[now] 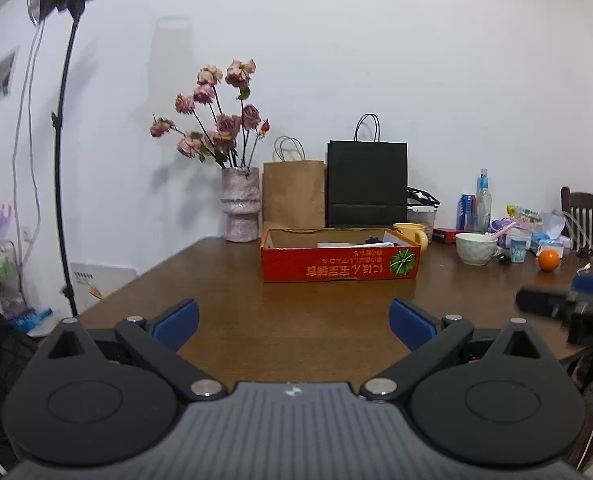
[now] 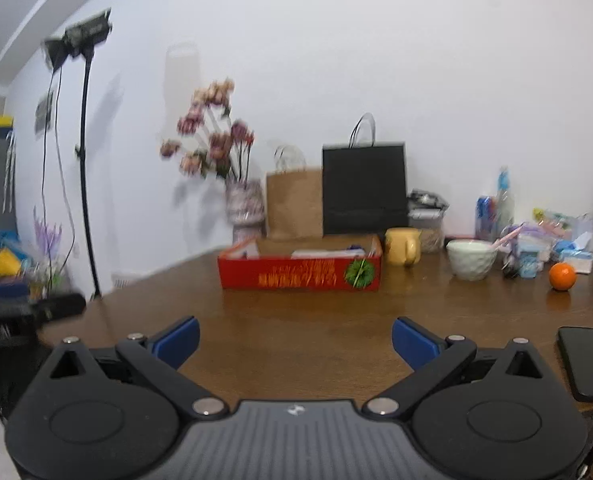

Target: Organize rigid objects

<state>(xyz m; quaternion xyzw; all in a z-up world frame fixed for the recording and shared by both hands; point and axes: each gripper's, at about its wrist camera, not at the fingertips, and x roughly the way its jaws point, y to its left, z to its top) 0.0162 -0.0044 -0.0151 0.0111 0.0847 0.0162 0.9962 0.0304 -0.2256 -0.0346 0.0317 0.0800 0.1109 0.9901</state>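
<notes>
- Left gripper (image 1: 294, 322), lower centre of frame: blue pads spread wide, nothing between them, only bare wooden table (image 1: 224, 280).
- Right gripper (image 2: 295, 340): likewise spread and empty; its view is motion-blurred.
- Red cardboard box (image 1: 340, 266), centre frame on the table; contents mostly hidden behind its front wall.
- Black phone (image 2: 586, 362), lower right, partly hidden.

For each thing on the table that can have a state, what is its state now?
left gripper: open, holding nothing
right gripper: open, holding nothing
red box: lid off, some items inside
yellow mug: upright
white bowl: upright
black bag: standing
phone: lying flat
</notes>
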